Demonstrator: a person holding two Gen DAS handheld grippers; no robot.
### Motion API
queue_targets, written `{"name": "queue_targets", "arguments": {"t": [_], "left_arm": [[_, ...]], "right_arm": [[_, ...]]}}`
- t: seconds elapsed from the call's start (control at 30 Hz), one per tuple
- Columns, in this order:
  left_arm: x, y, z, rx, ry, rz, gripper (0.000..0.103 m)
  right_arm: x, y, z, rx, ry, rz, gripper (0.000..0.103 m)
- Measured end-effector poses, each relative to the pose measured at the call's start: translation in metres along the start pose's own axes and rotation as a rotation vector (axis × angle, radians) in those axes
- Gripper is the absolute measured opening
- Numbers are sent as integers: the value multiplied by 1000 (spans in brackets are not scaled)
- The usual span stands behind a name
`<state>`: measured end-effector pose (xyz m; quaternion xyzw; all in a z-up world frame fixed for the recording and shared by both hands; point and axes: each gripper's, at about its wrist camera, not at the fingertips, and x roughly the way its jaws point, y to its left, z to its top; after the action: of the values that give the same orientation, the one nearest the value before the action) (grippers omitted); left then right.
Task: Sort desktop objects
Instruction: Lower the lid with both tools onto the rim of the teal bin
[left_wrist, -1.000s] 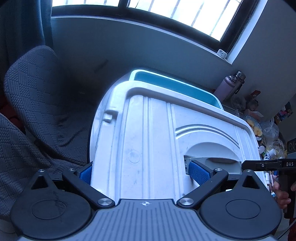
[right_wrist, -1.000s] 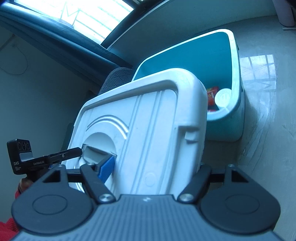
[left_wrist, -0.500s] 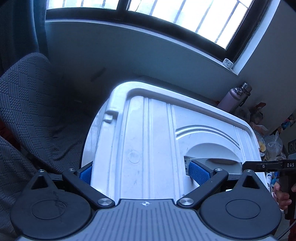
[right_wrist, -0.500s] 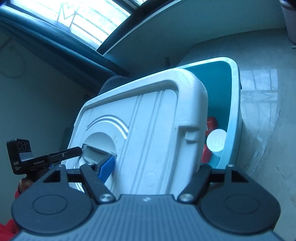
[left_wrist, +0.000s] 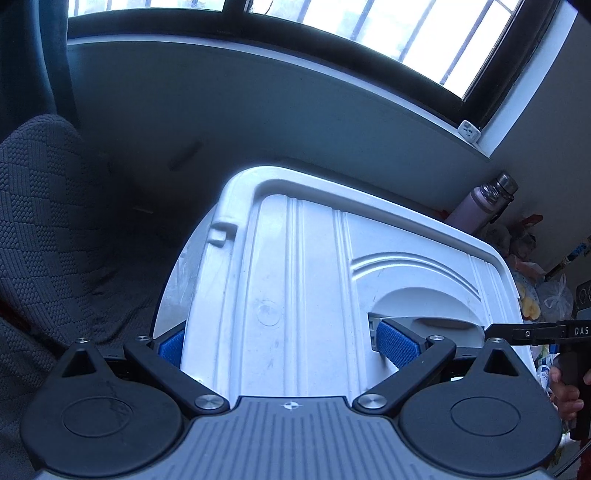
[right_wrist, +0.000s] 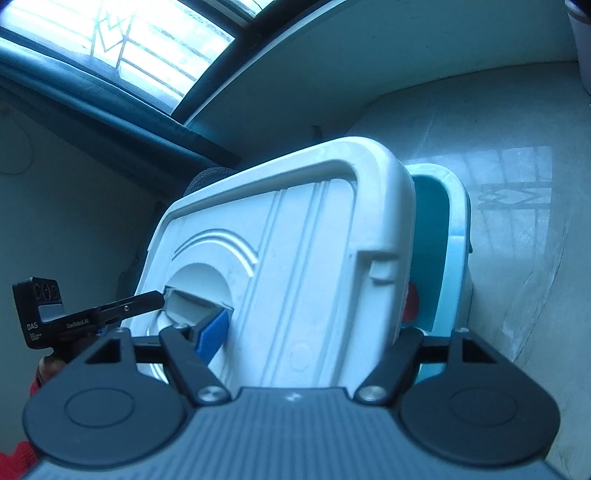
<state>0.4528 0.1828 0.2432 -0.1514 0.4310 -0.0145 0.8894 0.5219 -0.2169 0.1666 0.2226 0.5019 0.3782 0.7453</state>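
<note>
Dim room w/ barred window (left_wrist: 369, 33) up top and grey wall below it; at far left of the left wrist view a dark textured chair (left_wrist: 44, 229), then the white cooler lid (left_wrist: 295, 288) filling the middle, pink flask (left_wrist: 476, 206) and cluttered bags at the right edge. Left gripper (left_wrist: 288, 341) is clamped on the lid: one blue pad on the lid's left edge, the other pad (left_wrist: 397, 341) set in the recessed handle pocket. The right gripper's finger reaches into that same pocket from the right, w/ the person's hand (left_wrist: 563, 391) behind it. In the right wrist view, the left gripper's black finger (right_wrist: 110, 308) enters from the left; right gripper (right_wrist: 306, 328) grips the lid (right_wrist: 295, 258) too, blue pad (right_wrist: 214, 328) in the pocket, other finger at the lid's right edge. Lid sits tilted over the teal cooler box (right_wrist: 454, 236), covering most of it; a slice of teal interior and sth red (right_wrist: 412, 299) show past the lid's right edge. Box stands on a pale glossy floor (right_wrist: 517, 258)
</note>
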Motion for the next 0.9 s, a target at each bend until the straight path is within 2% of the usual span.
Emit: {"name": "queue_targets", "arguments": {"t": [0.43,0.6,0.7,0.9], "left_arm": [[45,15,10,-31,40,-14,101],[58,15,3,17,59,15,100],[63,18,3,8,61,16,100],[72,30,0,-8,75,32,100]], "right_arm": [[25,-17,23,35,22,-29,75],[34,-8,24,36,58,-148,80],[36,-3,25,35,59,-165,85],[29,-4,26,61,43,-230,89]]}}
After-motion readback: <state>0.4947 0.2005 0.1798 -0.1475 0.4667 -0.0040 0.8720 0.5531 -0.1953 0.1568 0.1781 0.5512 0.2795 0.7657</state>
